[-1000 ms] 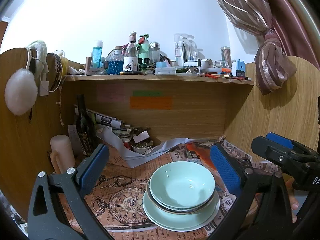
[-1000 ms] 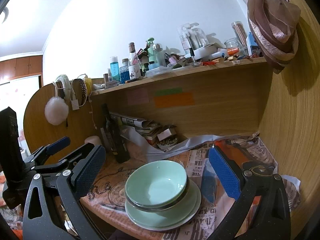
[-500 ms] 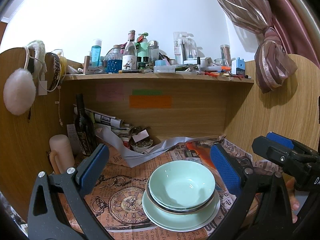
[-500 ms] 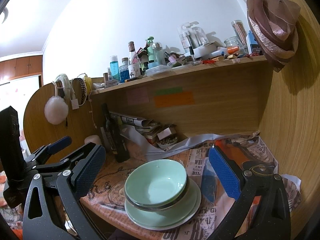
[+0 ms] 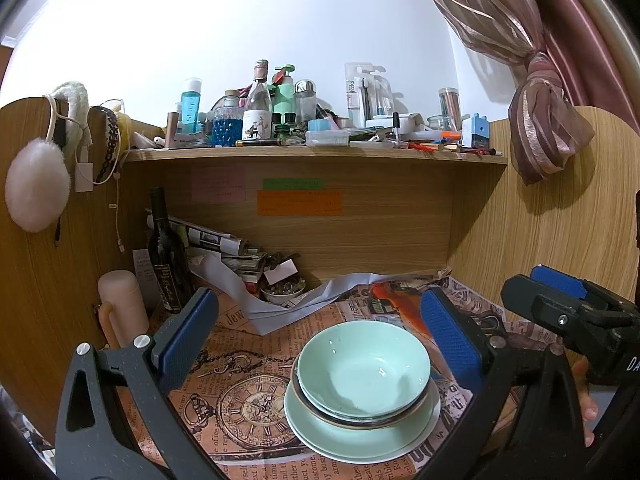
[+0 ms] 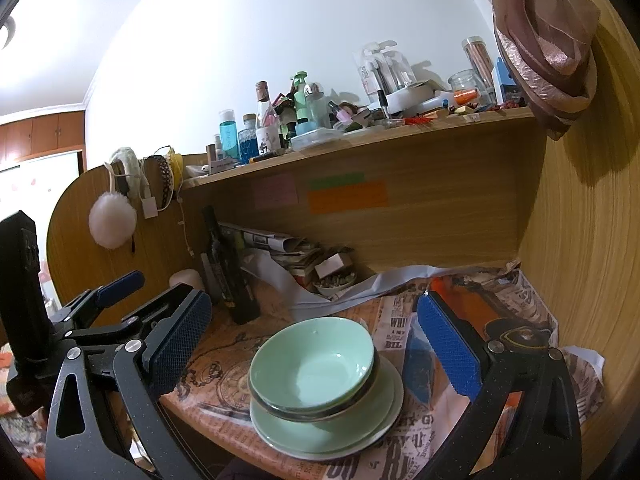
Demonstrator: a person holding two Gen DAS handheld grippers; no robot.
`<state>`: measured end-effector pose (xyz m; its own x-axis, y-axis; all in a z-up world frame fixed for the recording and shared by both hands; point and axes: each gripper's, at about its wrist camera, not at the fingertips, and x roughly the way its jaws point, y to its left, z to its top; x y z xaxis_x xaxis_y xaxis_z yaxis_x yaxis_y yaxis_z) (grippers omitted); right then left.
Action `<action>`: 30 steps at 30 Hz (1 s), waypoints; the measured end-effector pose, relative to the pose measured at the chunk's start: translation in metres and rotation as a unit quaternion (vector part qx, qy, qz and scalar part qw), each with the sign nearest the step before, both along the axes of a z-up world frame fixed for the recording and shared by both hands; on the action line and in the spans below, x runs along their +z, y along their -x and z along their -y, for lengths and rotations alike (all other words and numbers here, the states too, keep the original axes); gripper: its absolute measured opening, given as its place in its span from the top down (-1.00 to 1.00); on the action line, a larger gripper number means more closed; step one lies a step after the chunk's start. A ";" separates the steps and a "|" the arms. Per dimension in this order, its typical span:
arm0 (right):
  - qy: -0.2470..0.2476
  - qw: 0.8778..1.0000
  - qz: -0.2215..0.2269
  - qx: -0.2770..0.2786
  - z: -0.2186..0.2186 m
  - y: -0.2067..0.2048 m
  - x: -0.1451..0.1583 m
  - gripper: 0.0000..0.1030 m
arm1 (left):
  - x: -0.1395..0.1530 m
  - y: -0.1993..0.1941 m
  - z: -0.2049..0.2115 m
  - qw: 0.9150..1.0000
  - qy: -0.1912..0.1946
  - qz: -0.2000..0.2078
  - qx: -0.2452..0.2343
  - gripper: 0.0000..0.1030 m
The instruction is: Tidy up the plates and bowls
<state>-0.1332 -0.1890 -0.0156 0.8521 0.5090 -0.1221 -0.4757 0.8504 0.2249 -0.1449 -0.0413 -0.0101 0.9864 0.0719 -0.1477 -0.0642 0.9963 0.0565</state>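
Both grippers, left gripper (image 5: pixel 318 338) and right gripper (image 6: pixel 314 342), level above bowl stack (image 5: pixel 362 378), jaws apart, holding nothing.

Light: bright, overhead, indoor | Wall (image 5: pixel 280 20): nearly blown out above shelf (image 5: pixel 316 156) | Shadows: dim recess beneath shelf, curtain (image 5: pixel 548 136) shadow on side panel | Focus: sharp | Edges: heavy fisheye curvature, black corners

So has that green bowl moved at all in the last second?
No. In the left wrist view the bowl sits in the same spot on the stacked plates, beside the clock print on the paper, as before.
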 end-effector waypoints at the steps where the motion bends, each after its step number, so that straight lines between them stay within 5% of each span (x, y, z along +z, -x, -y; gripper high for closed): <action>1: 0.000 1.000 0.000 0.000 0.000 0.000 0.000 -1.00 | 0.000 0.000 0.000 1.000 0.000 -0.001 -0.002 -1.00; 30: 0.003 1.000 -0.004 0.001 -0.002 -0.002 -0.002 -1.00 | -0.003 -0.006 -0.002 1.000 0.011 -0.015 -0.020 -1.00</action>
<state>-0.1314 -0.1872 -0.0174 0.8503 0.5093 -0.1328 -0.4751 0.8512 0.2230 -0.1386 -0.0391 -0.0131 0.9836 0.0293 -0.1782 -0.0232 0.9991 0.0358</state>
